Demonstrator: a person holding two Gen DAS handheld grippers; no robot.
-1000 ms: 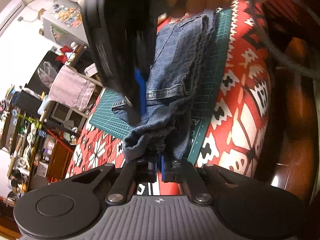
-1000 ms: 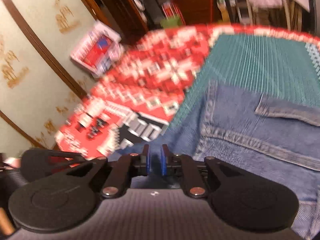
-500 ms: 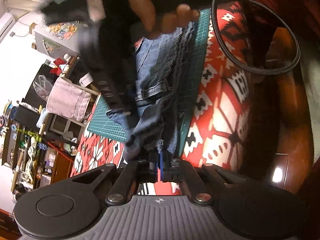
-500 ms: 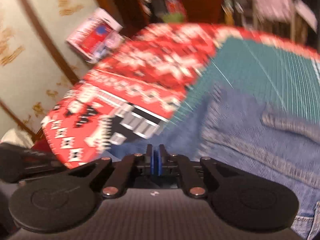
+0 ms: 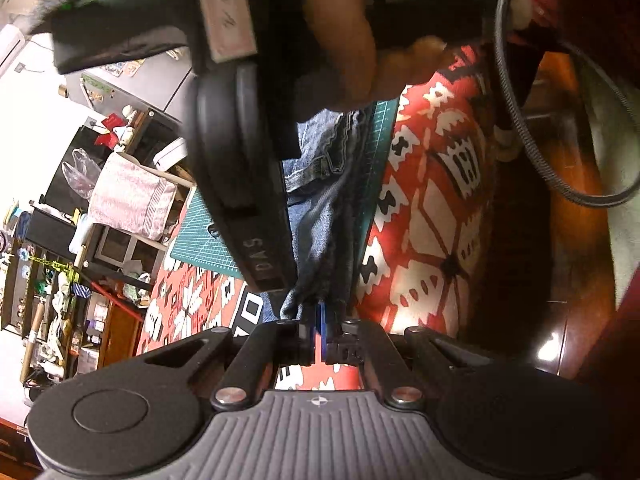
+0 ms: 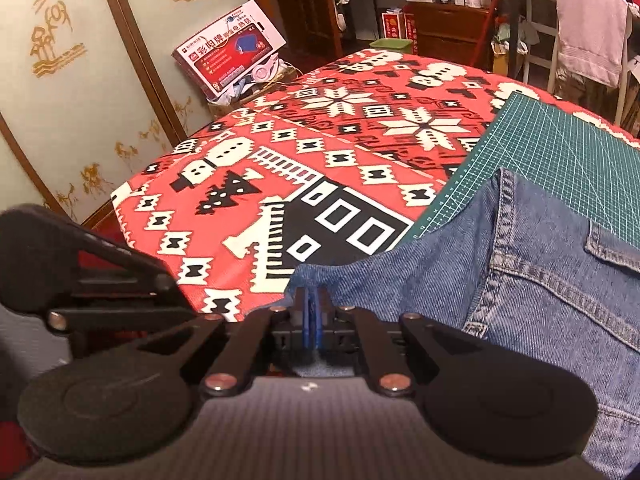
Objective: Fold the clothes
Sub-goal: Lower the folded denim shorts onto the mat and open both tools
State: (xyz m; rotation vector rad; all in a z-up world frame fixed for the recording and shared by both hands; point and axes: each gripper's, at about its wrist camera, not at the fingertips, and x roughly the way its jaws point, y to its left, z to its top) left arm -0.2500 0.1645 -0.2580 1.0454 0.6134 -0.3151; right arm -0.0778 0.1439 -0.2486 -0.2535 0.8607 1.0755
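Blue denim jeans [image 6: 532, 292] lie partly on a green cutting mat [image 6: 560, 168] over a red patterned cloth. My right gripper [image 6: 312, 320] is shut on a corner of the denim near the mat's edge. In the left wrist view the jeans [image 5: 324, 216] hang stretched and bunched from my left gripper [image 5: 321, 320], which is shut on their edge. The other gripper's black body [image 5: 236, 152], held by a person's hand [image 5: 344, 56], crosses close in front and hides part of the denim.
The red patterned tablecloth [image 6: 320, 152] covers a round table. A red and white box [image 6: 228, 48] leans by the wall panel. A pink towel [image 6: 588, 28] hangs on a chair at the far side. A black cable [image 5: 520, 120] loops on the right.
Both grippers closed fully on the denim and pulled it up and taut. The right gripper's body moved closer across the left view, and the right view steadied.
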